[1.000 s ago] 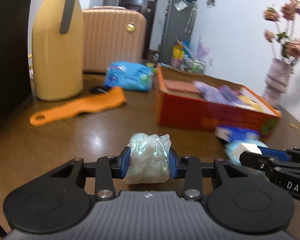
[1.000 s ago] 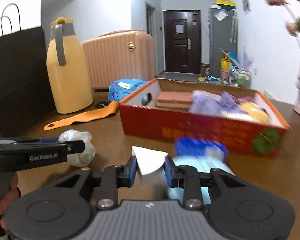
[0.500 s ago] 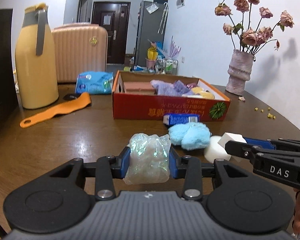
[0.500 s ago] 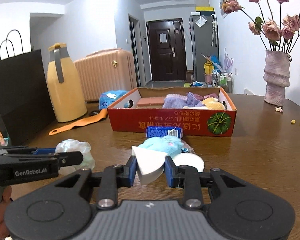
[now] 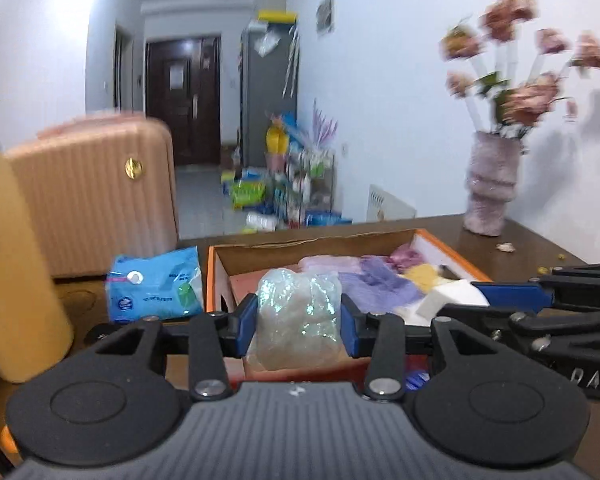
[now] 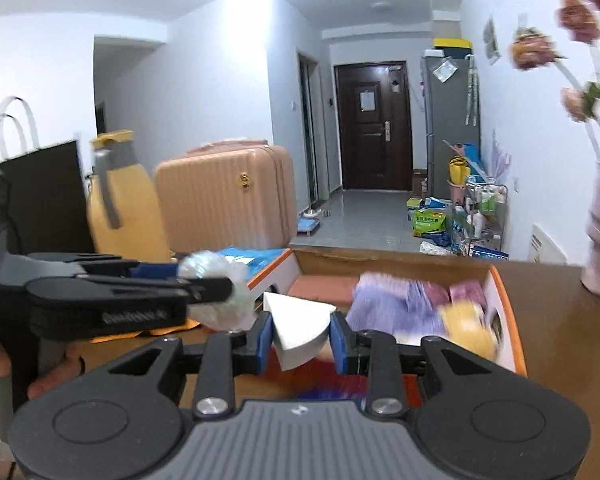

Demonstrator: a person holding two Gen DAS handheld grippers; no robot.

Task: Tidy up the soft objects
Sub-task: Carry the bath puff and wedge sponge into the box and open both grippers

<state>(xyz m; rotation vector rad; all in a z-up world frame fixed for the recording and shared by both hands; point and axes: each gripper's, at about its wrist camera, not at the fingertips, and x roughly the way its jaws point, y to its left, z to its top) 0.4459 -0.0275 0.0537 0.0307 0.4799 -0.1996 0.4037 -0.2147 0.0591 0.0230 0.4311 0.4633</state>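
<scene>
A lived-in room with white walls, a dark door at the far end and a brown tabletop (image 5: 512, 248) forms the setting.

At lower centre of the left wrist view, the left gripper (image 5: 299, 322) has its jaws clenched on a crinkled clear plastic bundle (image 5: 298, 316), which bulges above and below the blue pads. It looks very light and springy, with a slick film skin, so a squeeze across its thick middle, as here, seems the safest hold; a pinch at a loose edge would likely slip.

At lower centre of the right wrist view, the right gripper (image 6: 302, 336) grips a white wedge-shaped sponge (image 6: 300, 330) by its flat sides. It appears light and compressible, and its flat faces give the pads good purchase, though a hard squeeze would deform it.

Beyond both loads sits the orange-rimmed cardboard box (image 5: 216, 276), at mid-frame in each view, already holding lilac cloths (image 6: 392, 304), a yellow soft piece (image 6: 466, 330) and a pink slab (image 6: 324, 286). Both held items hang near its front wall, the sponge seemingly over the edge.

Left of the box lies a blue wipes pack (image 5: 156, 286); further left stand a yellow thermos (image 6: 124, 212) and a pink suitcase (image 6: 224, 196). A vase of flowers (image 5: 492, 184) stands at the right.
</scene>
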